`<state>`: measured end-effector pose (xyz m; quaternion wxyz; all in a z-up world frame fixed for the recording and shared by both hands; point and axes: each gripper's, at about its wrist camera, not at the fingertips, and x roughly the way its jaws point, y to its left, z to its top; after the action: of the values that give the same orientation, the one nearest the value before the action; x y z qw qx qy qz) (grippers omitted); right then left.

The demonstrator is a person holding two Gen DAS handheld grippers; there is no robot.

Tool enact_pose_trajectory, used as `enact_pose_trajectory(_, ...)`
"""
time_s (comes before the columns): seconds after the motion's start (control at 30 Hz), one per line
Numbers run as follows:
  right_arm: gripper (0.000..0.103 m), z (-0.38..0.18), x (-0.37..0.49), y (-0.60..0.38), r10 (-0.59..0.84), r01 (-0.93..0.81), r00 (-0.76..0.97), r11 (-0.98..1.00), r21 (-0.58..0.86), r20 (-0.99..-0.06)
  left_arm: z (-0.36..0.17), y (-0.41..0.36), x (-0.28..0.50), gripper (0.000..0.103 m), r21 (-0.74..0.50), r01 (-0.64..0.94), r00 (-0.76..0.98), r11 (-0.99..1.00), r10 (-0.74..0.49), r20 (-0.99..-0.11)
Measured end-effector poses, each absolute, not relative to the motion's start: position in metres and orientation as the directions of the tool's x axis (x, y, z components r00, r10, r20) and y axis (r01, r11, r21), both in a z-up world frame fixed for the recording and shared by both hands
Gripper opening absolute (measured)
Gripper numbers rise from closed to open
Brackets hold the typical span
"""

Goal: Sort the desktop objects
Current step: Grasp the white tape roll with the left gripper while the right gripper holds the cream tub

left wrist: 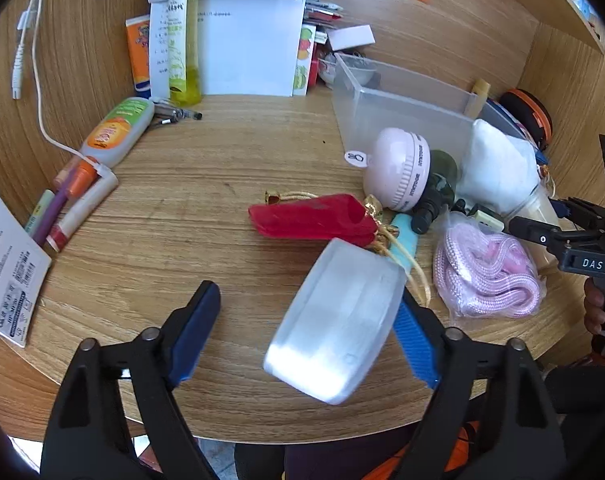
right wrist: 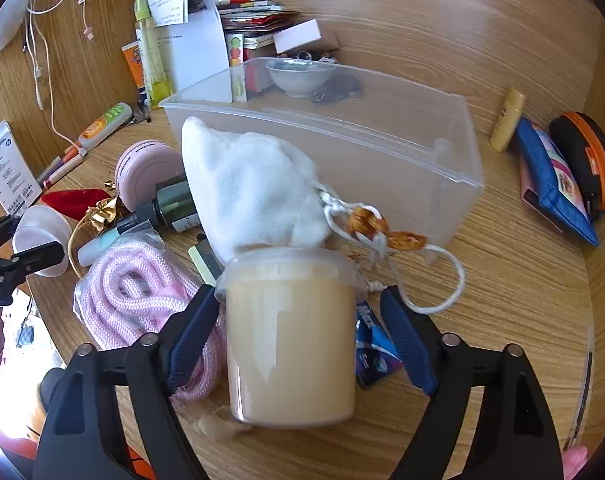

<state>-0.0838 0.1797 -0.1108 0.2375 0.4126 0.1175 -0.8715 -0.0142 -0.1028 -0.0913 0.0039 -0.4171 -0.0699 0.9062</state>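
While both grippers gape, white pouch (right wrist: 250, 184) leans on cream tub (right wrist: 292, 340) before bin (right wrist: 454, 168)

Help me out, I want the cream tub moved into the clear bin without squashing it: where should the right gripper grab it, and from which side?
Grip the cream tub across its straight side wall, below the lid rim, coming in from the near desk edge as the right gripper already stands, one finger on either side. The white drawstring pouch leans on the lid, so a top approach is blocked.
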Motion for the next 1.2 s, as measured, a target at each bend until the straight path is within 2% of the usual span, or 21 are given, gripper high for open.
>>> enact_pose_trajectory(0.1, 0.068, -0.116, -0.085, 0.175, -0.317, 0.527, -0.54, -0.85, -0.019, -0.78, -0.094, -0.104, -0.016, 0.082, -0.122, 0.066, -0.655, -0.99, 0.049, -0.754)
enact_pose_trajectory(0.4, 0.068, -0.117, -0.086, 0.175, -0.31, 0.527, -0.541, -0.849, -0.028, -0.782, -0.098, -0.102, -0.016, 0.066, -0.077, 0.084, -0.662, -0.993, 0.002, -0.75)
enact_pose_trajectory(0.57, 0.068, -0.113, -0.084, 0.177, -0.315, 0.516, -0.541, -0.856, -0.013, -0.78, -0.097, -0.097, -0.016, 0.039, -0.039, 0.081, -0.664, -0.996, -0.024, -0.747)
enact_pose_trajectory(0.67, 0.068, -0.108, -0.081, 0.182, -0.332, 0.517, -0.542, -0.856, 0.005, -0.772, -0.096, -0.097, -0.017, 0.03, -0.065, 0.068, -0.662, -0.996, 0.003, -0.749)
enact_pose_trajectory(1.2, 0.067, -0.085, -0.061, 0.209, -0.371, 0.484, -0.582, -0.873, 0.059, -0.724, -0.077, -0.093, -0.005, 0.029, -0.035, 0.102, -0.707, -0.994, -0.047, -0.706)
